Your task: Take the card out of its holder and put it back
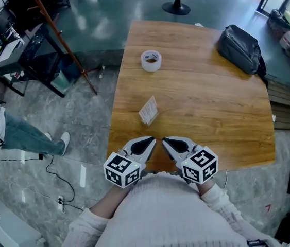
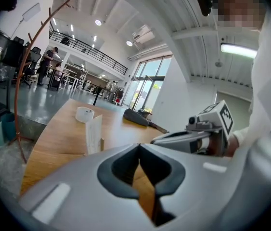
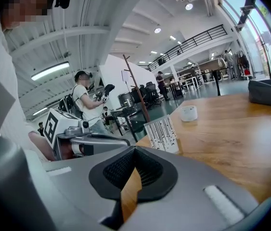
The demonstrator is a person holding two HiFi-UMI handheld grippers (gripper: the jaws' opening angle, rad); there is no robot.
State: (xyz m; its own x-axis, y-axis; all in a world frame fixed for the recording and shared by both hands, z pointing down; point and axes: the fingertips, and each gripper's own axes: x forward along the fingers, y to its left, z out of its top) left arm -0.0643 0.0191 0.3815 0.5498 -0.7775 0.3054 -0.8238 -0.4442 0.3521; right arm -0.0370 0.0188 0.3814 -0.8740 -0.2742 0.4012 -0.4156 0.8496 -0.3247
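Head view: wooden desk (image 1: pixel 211 112), both grippers side by side at its near edge, tips angled toward each other; left gripper (image 1: pixel 150 142) and right gripper (image 1: pixel 166 142) close together but apart; each has its jaws pressed together on nothing. Card (image 1: pixel 149 110) stands upright in its holder, just beyond the gripper tips, nearer the desk's left edge than its right; bare wood between grippers and card, nothing in the way. Tape roll (image 1: pixel 151 60) sits toward the far left corner, well apart from the card; dark bag (image 1: pixel 240 48) at the far right corner; the whole middle and right of the desk is open wood. Off the left edge: rust-coloured pole (image 1: pixel 57 35), and a seated person's legs (image 1: pixel 26 138) on the floor side.

Left gripper view: own jaw tips meet at the top, only desk wood seen through the gap below; card (image 2: pixel 94 134) seen edge-on with a small wooden holder (image 2: pixel 102 144) at its foot, which the head view does not resolve; tape roll (image 2: pixel 84 114) and bag (image 2: pixel 136 116) beyond; right gripper (image 2: pixel 174 137) at the right.

Right gripper view: own jaws closed the same way, empty; card (image 3: pixel 161 134) shows its face with dark vertical print lines, unreadable; left gripper (image 3: pixel 125 139) at the left; a standing person (image 3: pixel 84 97) behind, off the desk.
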